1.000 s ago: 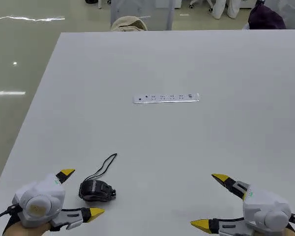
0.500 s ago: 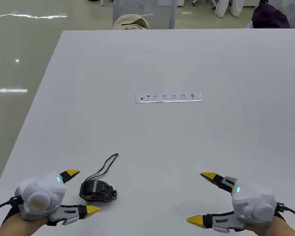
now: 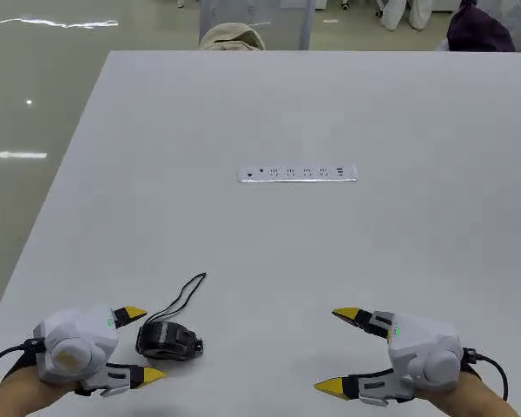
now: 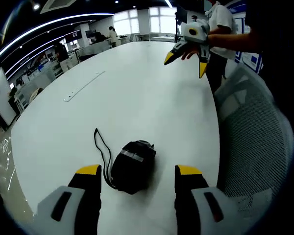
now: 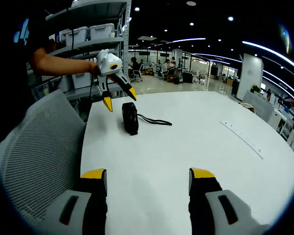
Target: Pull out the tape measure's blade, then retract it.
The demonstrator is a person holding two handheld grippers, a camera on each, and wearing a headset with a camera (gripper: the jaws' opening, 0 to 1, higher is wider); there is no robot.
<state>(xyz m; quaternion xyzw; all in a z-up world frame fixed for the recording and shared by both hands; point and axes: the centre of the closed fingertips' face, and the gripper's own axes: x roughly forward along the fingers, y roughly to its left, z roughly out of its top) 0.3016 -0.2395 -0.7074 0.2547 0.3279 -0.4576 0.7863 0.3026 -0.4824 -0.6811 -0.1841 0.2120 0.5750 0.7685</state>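
A black tape measure (image 3: pixel 167 340) with a thin black wrist cord (image 3: pixel 182 294) lies on the white table (image 3: pixel 313 113), near its front left corner. My left gripper (image 3: pixel 139 344) is open just left of it, its yellow fingertips straddling the case without touching it. In the left gripper view the tape measure (image 4: pixel 132 166) sits just beyond the open left gripper (image 4: pixel 138 170). My right gripper (image 3: pixel 339 349) is open at the front right, well away from the case. The right gripper view shows the tape measure (image 5: pixel 130 118) far ahead of the open right gripper (image 5: pixel 148 173). No blade is out.
A white power strip (image 3: pixel 297 174) lies flat in the middle of the table. The table's left edge (image 3: pixel 48 200) drops to a glossy floor. A mesh chair (image 5: pixel 34 147) stands at the near edge, and people sit beyond the far edge.
Both grippers moved inward. The left gripper slid closer around the tape measure; the right gripper shifted left toward the table's middle. The tape measure stayed put.
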